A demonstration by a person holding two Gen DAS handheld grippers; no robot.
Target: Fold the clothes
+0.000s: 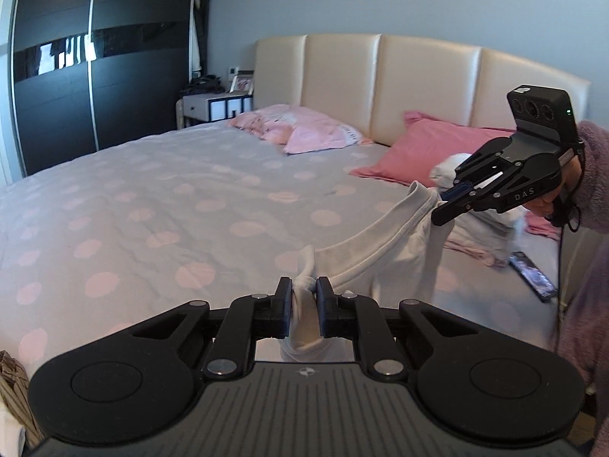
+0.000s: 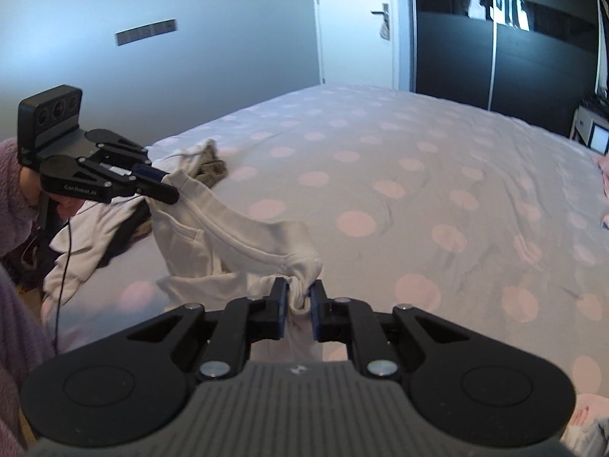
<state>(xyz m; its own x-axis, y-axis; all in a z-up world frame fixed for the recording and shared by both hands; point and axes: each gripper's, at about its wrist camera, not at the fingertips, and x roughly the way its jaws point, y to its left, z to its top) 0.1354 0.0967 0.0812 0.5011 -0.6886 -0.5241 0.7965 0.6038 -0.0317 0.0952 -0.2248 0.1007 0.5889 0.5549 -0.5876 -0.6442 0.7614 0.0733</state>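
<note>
Two corners pinched: left hand-held gripper (image 1: 304,297) and right hand-held gripper (image 2: 298,299) each clamped on white garment (image 1: 380,243), stretched between them above bed (image 1: 171,198).

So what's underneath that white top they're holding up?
Under the white top, pinched by the left gripper and right gripper, lies the dotted bedspread. Its hanging lower part hides the patch of bed directly below.

white garment's (image 1: 384,262) lower part hidden behind left tool (image 1: 304,297), striped cloth (image 1: 11,392) perhaps cropped
</note>
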